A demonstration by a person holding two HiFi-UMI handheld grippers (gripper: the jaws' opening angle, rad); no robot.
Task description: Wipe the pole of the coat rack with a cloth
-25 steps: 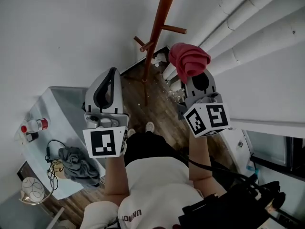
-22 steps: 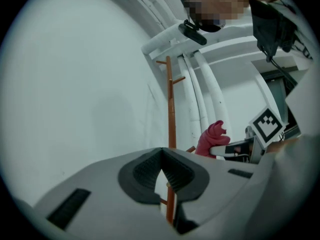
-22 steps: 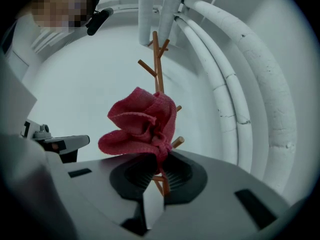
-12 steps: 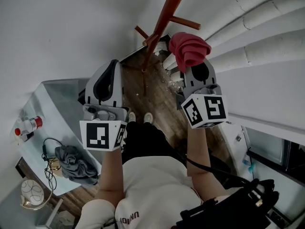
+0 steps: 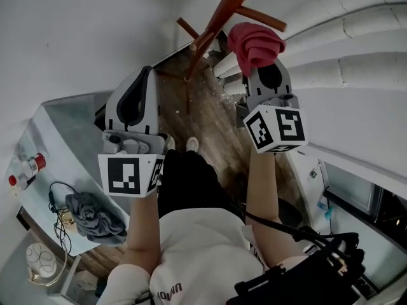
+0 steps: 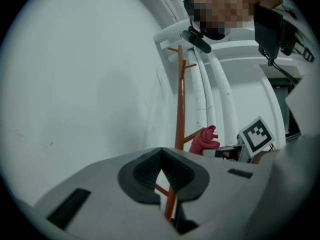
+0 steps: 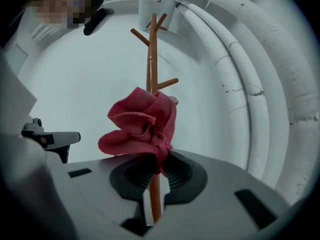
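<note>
Head view: at left, the left tool (image 5: 146,75) has its jaws pressed together, with nothing between them. The coat rack pole (image 5: 219,14) stands upright on the wooden floor (image 5: 203,113), its long axis vertical. Just right of it, the right tool (image 5: 263,65) clamps a bunched red cloth (image 5: 254,40) that sticks up beside the pole. I can't tell whether the two touch.

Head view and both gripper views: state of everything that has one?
left tongs: shut, empty
right tongs: shut on the red cloth
red cloth: bunched up, held near the pole, contact unclear
coat rack: upright, visible pegs bare
grey cloth: crumpled, lying on the table
</note>
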